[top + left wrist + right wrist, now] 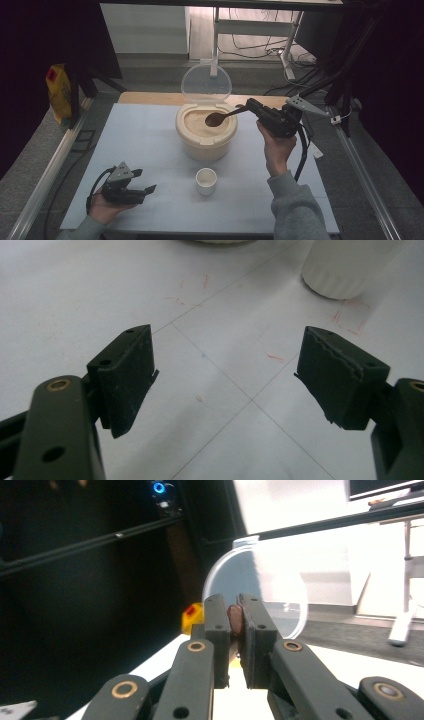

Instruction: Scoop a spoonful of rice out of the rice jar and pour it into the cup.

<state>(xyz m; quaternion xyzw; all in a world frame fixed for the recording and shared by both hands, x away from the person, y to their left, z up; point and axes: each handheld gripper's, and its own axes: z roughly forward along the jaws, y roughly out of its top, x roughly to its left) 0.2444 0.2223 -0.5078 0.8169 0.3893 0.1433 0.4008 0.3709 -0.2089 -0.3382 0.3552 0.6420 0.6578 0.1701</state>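
Scooping stage. The right gripper (251, 107), jaws clamped on the wooden spoon (222, 117), held its bowl over the rice container (206, 132) (lid up). The cup (206, 180), below that gripper, awaited filling. The left gripper (149, 189) rested wide open, holding nothing.

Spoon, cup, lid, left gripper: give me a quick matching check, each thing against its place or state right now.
Things:
1. spoon
2. cup
3. lid
4. left gripper

States:
A. open, with nothing between its jaws
B. standing up behind the rice tub
C. clamped in the right gripper, bowl over the rice
D. on the table in front of the tub

Pairs: 1-C, 2-D, 3-B, 4-A
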